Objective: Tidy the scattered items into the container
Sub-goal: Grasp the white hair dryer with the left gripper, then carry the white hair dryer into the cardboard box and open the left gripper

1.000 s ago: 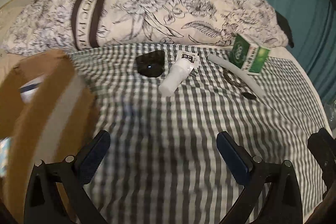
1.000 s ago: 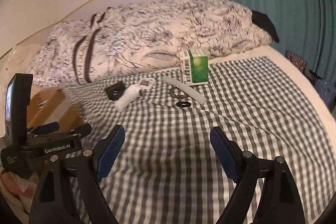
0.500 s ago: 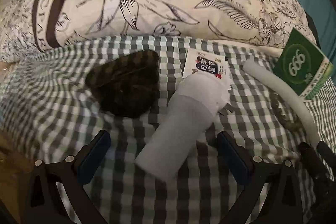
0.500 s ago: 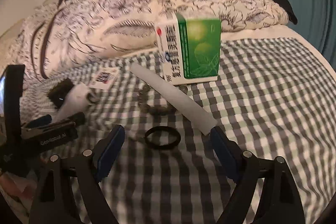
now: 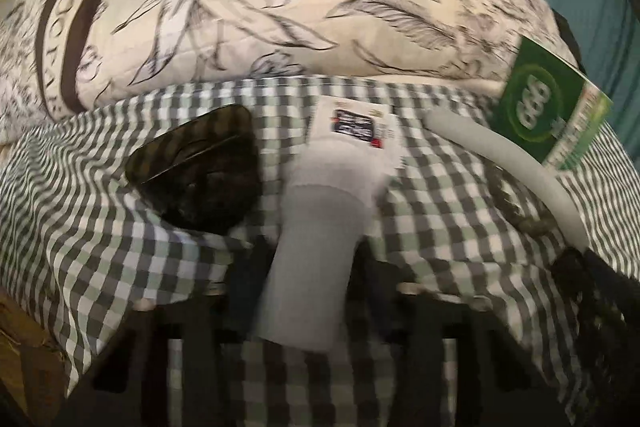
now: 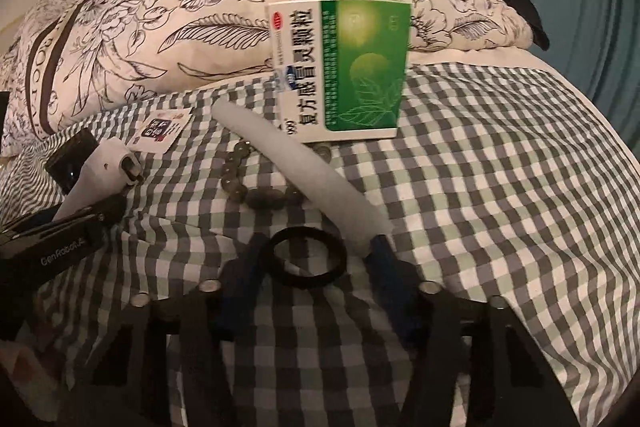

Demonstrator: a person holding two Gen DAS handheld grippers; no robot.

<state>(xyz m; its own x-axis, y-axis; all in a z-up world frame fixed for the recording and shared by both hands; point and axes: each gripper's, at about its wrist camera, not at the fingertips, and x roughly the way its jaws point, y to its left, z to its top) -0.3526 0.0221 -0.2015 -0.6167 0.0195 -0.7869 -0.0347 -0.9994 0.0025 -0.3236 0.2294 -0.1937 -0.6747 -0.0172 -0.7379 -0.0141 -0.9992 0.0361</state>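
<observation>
Both pickups look risky — the left gripper (image 5: 308,267), fingers blurred, seems pinched on the white tube (image 5: 316,239) near its end and may let it tip, while the right gripper (image 6: 316,259), half spread around the black ring (image 6: 308,258) on the checked sheet (image 6: 500,187), may squash it or nudge the foam stick (image 6: 300,171).

You had a woven gingham cloth (image 6: 480,187) under everything, matt and softly wrinkled. Far behind it lay a quilted floral pillow (image 6: 200,7), its cotton stitched and dull. The green medicine box (image 6: 344,67) was printed cardboard with a slight sheen. The white tube (image 6: 304,171) looked like matt foam, smooth along its length. The bead bracelet (image 6: 256,195) showed polished, glassy beads, and the black ring (image 6: 308,259) near you looked like matt rubber. At the left, the white device (image 5: 316,247) was smooth plastic, the black case (image 5: 196,175) glossy, and the small packet (image 5: 356,125) printed paper.
</observation>
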